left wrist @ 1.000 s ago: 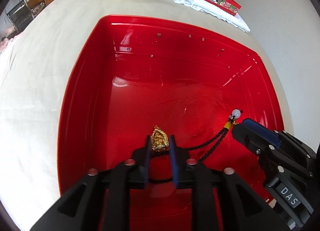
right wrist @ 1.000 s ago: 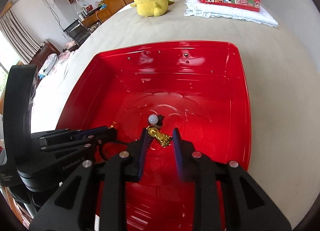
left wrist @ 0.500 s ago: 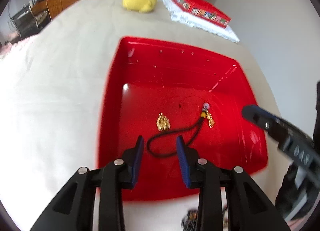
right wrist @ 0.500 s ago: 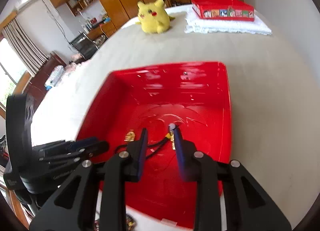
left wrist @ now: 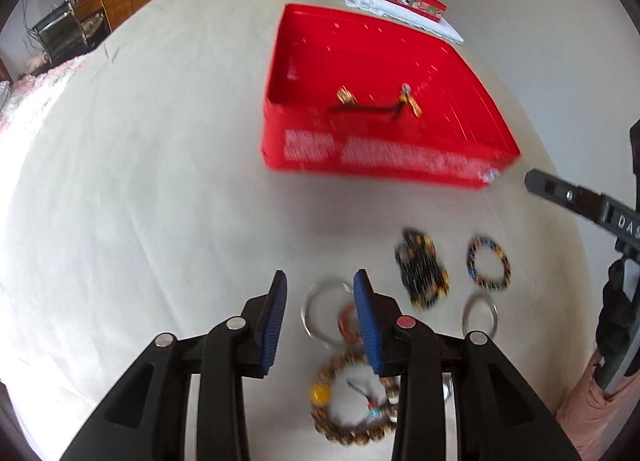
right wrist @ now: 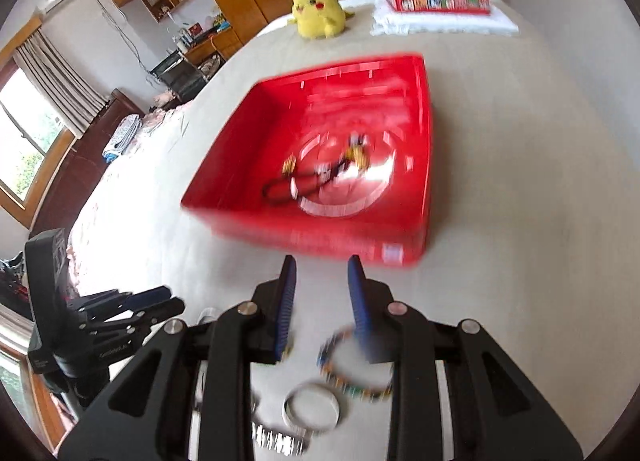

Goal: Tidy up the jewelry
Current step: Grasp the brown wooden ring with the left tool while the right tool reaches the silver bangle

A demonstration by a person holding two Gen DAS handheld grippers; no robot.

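Left wrist view: the red box [left wrist: 360, 165] on the bed [left wrist: 140, 181] holds one black cord necklace [left wrist: 376, 107] with gold charms. The left tongs [left wrist: 320, 301] hang parted and empty over loose pieces: a silver bangle [left wrist: 320, 301], wooden beads [left wrist: 344, 401], a black bracelet [left wrist: 424, 273], a coloured bracelet [left wrist: 488, 269].

Right wrist view: the right tongs [right wrist: 320, 293] stand parted, empty, above the coloured bracelet [right wrist: 352, 373] and a bangle [right wrist: 312, 405]. Most sorting seems left.

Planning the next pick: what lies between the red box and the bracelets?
Nothing: in the left wrist view, bare cloth runs from the red box to the bracelets. Right wrist view agrees.
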